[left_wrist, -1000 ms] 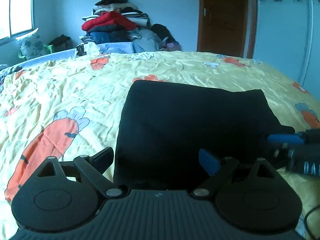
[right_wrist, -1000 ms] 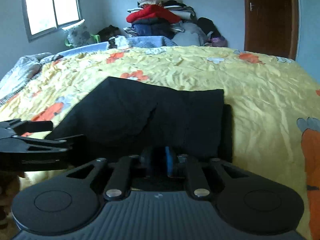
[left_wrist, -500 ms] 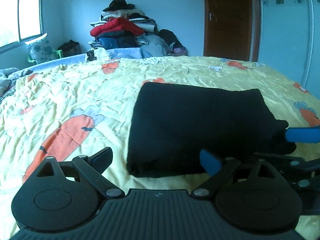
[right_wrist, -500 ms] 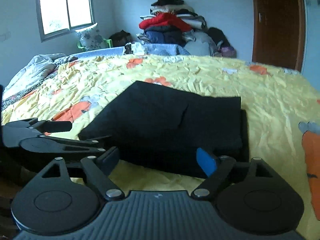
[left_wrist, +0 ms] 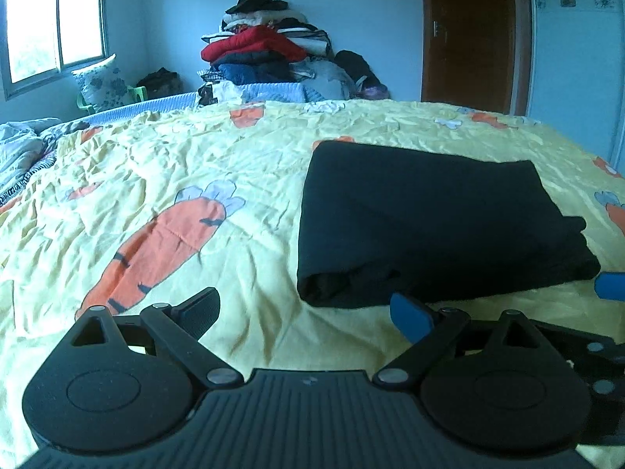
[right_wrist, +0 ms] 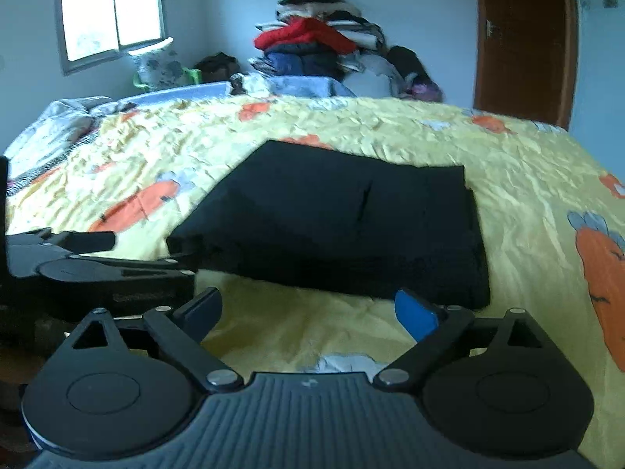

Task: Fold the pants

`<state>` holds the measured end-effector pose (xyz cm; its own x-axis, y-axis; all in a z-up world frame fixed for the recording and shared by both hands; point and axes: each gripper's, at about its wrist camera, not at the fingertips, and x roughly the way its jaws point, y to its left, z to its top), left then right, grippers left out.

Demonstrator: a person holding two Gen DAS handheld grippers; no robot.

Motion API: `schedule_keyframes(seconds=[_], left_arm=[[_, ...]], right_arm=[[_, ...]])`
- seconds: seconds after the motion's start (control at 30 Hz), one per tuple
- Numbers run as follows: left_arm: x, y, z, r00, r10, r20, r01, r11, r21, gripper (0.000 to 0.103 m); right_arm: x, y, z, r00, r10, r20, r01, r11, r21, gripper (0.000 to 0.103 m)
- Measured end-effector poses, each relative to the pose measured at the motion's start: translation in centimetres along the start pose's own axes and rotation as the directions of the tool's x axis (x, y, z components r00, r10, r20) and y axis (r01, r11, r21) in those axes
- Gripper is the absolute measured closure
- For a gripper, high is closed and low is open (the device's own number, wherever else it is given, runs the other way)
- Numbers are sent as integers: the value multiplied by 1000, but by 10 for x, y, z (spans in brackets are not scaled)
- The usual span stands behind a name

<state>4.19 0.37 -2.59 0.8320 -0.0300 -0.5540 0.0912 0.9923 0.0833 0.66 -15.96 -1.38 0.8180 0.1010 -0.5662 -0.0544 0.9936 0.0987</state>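
On the bed (left_wrist: 187,179) lie folded black pants (left_wrist: 429,226). Just short of them, left gripper (left_wrist: 308,308) and right gripper (right_wrist: 308,308) hover, jaws wide and empty; the right's have just been opening.

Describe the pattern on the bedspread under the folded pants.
Yellow bedspread printed with orange carrots, clearest in the left wrist view.

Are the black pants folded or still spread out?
Folded: the black pants lie as a compact rectangle on the yellow bedspread, layered edges showing at the near side.

We are seeing black pants (left_wrist: 429,226) lying on a yellow bedspread (left_wrist: 254,164) printed with orange carrots, and a red garment (left_wrist: 254,45) topping the clothes pile.
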Motion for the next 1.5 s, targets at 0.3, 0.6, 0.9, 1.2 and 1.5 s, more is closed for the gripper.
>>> schedule_keyframes(seconds=[0.3, 0.6, 0.9, 1.2, 1.5], left_arm=[[8, -10, -17, 1000, -2, -30, 2, 1000, 15, 7], [14, -8, -19, 999, 5, -53, -6, 1000, -18, 0], [17, -2, -20, 997, -20, -70, 16, 998, -65, 0], [17, -1, -21, 997, -23, -71, 18, 997, -69, 0], [11, -3, -24, 997, -17, -71, 12, 997, -73, 0]], right_arm=[[17, -16, -19, 998, -60, -26, 62, 994, 92, 6], [22, -22, -24, 997, -78, -4, 78, 993, 94, 5], [22, -24, -30, 997, -77, 11, 75, 991, 113, 0], [25, -18, -31, 994, -108, -11, 108, 991, 78, 0], [30, -11, -31, 990, -139, -29, 140, 990, 26, 0]])
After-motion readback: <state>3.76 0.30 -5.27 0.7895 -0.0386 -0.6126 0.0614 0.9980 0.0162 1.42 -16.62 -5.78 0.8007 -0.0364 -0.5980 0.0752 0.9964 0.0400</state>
